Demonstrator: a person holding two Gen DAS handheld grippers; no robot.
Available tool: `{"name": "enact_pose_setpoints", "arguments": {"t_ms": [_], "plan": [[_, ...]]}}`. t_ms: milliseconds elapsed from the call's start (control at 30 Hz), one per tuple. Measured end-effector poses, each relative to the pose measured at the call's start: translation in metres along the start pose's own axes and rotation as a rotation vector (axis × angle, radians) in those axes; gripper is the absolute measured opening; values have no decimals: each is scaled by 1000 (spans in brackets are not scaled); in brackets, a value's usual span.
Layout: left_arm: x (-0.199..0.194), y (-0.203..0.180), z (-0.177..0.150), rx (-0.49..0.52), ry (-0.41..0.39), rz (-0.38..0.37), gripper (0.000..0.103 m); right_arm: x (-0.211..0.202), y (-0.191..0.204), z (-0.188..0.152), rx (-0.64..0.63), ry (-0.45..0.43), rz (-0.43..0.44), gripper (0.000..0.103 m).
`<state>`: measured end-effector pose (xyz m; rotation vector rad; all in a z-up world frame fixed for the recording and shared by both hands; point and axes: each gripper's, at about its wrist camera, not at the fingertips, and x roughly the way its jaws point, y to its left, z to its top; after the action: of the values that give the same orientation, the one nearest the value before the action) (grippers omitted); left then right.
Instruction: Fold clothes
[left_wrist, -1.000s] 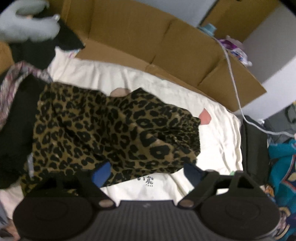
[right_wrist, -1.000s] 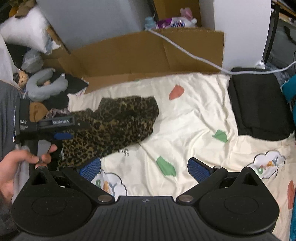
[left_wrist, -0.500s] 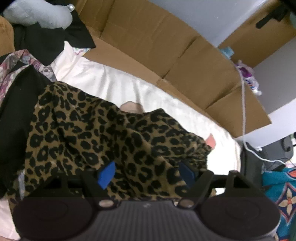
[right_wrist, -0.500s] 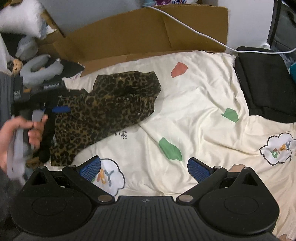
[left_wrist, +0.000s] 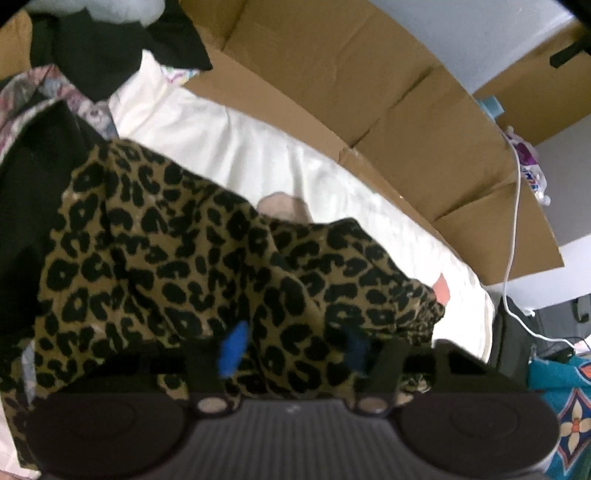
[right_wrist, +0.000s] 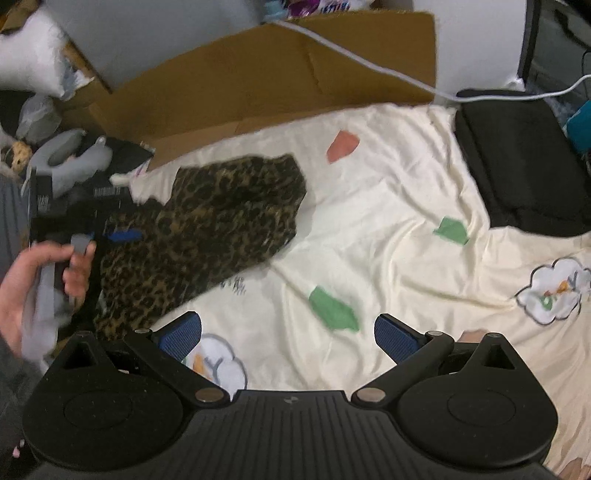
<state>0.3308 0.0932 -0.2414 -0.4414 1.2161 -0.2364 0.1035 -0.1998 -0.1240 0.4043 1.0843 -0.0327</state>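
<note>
Blue pads mark the left tool (left_wrist: 291, 352), which stands apart-jawed right over the leopard garment (left_wrist: 192, 266); cloth shows between the pads, but the blur hides whether any is pinched, so I cannot tell if it has a hold. From the right wrist view the same tool sits at nine o'clock, the left hand (right_wrist: 40, 284) wrapped on its grip, at the garment's near-left edge.

Wide open and empty, the right tool (right_wrist: 288, 336) hangs over bare sheet (right_wrist: 388, 229) near a green patch, with the garment lying crumpled at ten o'clock from it, well apart.

Beyond the garment, cardboard (right_wrist: 266, 85) stands at twelve o'clock along the bed's far side, a black bag (right_wrist: 524, 170) lies at two o'clock, and a pile of other clothes (left_wrist: 74, 55) sits at ten o'clock in the left view.

The step in hand looks like taking hold of the garment to spread it flat. To do that well, the left tool should bite a single layer at an edge or corner, not a bunched fold in the middle. The right tool likely needs to cross toward ten o'clock and take the opposite edge, so the two can pull the cloth taut and lay it on the open sheet, away from the pile, before any fold is made.
</note>
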Motion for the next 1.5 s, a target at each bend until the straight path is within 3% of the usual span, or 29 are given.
{"name": "enact_pose_setpoints", "arguments": {"t_ms": [33,100,200,433,967,1133,1367,1500], "plan": [[0,1,-2,-4,2,-10,37,-1,-2,3,11,-12,5,103],[-1,3,-8,-4,6,-30,13,-3,-7,8,29,-46,14,103],[-4,5,-19,6,13,-58,7,-4,-15,13,53,-90,18,103],[-21,14,-44,34,3,-119,4,11,-33,0,164,-80,24,102],[-58,24,-88,102,82,-221,3,41,6,-1,225,-103,161,102],[-66,22,-104,152,100,-229,3,55,8,-15,326,-58,236,84],[-64,31,-124,151,141,-248,3,77,18,-35,364,-50,300,83],[-59,39,-126,129,156,-265,3,95,31,-43,364,-15,294,83]]}}
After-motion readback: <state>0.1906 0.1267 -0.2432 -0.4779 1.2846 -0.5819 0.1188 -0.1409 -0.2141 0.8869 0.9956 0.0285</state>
